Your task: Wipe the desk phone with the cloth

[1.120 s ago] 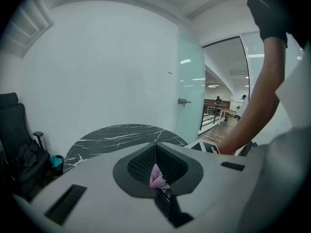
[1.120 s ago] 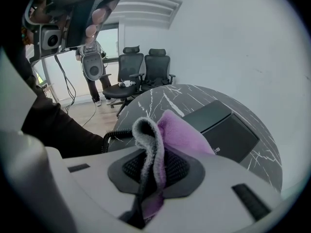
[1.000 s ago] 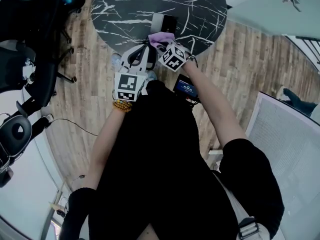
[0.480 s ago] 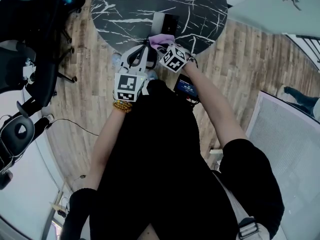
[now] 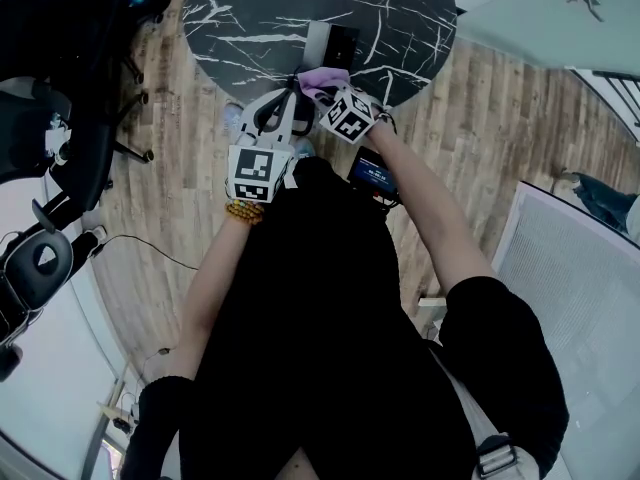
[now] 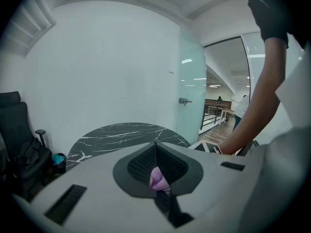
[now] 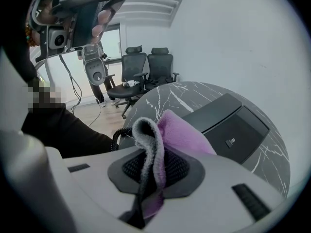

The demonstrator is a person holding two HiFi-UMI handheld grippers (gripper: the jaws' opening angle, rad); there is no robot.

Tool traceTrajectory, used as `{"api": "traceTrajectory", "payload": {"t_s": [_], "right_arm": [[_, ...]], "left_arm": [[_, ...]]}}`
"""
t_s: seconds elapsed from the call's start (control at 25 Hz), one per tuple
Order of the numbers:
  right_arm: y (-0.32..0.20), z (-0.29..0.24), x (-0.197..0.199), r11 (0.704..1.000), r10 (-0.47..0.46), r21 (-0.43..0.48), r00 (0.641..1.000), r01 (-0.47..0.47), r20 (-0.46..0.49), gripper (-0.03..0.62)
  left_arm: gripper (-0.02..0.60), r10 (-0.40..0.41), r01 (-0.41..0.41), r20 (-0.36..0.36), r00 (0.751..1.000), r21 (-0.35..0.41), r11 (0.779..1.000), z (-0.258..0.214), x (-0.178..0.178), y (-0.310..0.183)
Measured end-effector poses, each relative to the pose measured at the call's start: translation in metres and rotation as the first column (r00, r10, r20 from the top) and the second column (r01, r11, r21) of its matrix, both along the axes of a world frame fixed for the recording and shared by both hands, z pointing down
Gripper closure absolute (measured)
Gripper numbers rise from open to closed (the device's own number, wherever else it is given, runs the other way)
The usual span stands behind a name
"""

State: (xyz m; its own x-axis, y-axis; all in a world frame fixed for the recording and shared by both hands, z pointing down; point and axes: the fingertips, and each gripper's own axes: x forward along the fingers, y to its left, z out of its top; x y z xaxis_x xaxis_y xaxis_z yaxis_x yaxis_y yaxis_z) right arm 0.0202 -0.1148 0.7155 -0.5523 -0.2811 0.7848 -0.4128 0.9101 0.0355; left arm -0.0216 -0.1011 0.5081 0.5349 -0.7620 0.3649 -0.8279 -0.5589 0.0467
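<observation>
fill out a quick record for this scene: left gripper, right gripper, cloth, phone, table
left gripper: shut on a bit of the purple cloth
right gripper: shut on the purple cloth, a fold sticking up past the jaws
desk phone: dark, on the round table, just beyond the cloth
cloth touching phone: cannot tell
round table: black marble look, white veins

Cloth (image 7: 182,130) looks fleecy, desk phone (image 7: 233,125) matt plastic, table (image 5: 250,18) veined stone

Purple cloth (image 7: 182,130), grey on its back, bunched up just in front of the desk phone (image 7: 233,130): black, lying flat.
</observation>
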Motion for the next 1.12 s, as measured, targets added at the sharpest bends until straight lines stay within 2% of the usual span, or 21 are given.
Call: {"api": "traceTrajectory", "payload": {"t_s": [0.24,0.32,0.44,0.48,0.56,0.72,0.8,0.88,1.0,1.12], "right_arm": [[0.000,0.001,-0.001,1.000,-0.015,-0.007,1.000,0.015,0.002,0.528],[0.001,0.001,-0.002,0.998,-0.028,-0.055,1.000,0.028,0.006,0.528],[0.000,-0.005,0.000,0.982,-0.007,-0.190,0.995,0.026,0.097,0.526],[-0.003,-0.010,0.002,0.977,0.002,-0.214,0.990,0.028,0.138,0.526],[-0.009,-0.027,0.005,0.978,-0.005,-0.206,0.980,0.047,0.199,0.526],[-0.040,-0.069,0.018,0.995,-0.072,-0.058,0.975,0.086,0.213,0.526],[-0.071,-0.091,0.032,0.998,-0.056,0.040,0.980,0.049,0.192,0.526],[-0.108,-0.115,0.048,0.988,-0.018,0.154,0.987,-0.007,0.160,0.526],[-0.157,-0.152,0.070,0.945,0.050,0.318,0.993,-0.082,0.109,0.526],[-0.193,-0.181,0.086,0.873,0.125,0.464,0.989,-0.149,0.082,0.526]], "left_arm": [[0.563,0.008,-0.008,-0.001,1.000,0.007,1.000,-0.003,0.003,-0.003],[0.564,0.012,-0.012,0.000,1.000,0.012,1.000,-0.004,0.003,-0.003],[0.563,0.011,-0.011,-0.006,1.000,0.018,1.000,-0.007,0.004,-0.003],[0.563,0.010,-0.010,-0.009,1.000,0.020,1.000,-0.008,0.005,-0.004],[0.563,0.009,-0.009,-0.013,1.000,0.025,1.000,-0.010,0.005,-0.005],[0.563,0.001,0.000,-0.022,1.000,0.026,1.000,-0.011,0.001,-0.007],[0.563,-0.002,0.003,-0.023,1.000,0.030,1.000,-0.013,0.000,-0.007],[0.563,-0.006,0.007,-0.026,1.000,0.034,0.999,-0.013,-0.001,-0.006],[0.563,-0.015,0.016,-0.034,0.999,0.034,0.999,-0.013,-0.003,-0.005],[0.563,-0.021,0.021,-0.028,0.999,0.029,0.999,-0.012,-0.008,-0.003]]}}
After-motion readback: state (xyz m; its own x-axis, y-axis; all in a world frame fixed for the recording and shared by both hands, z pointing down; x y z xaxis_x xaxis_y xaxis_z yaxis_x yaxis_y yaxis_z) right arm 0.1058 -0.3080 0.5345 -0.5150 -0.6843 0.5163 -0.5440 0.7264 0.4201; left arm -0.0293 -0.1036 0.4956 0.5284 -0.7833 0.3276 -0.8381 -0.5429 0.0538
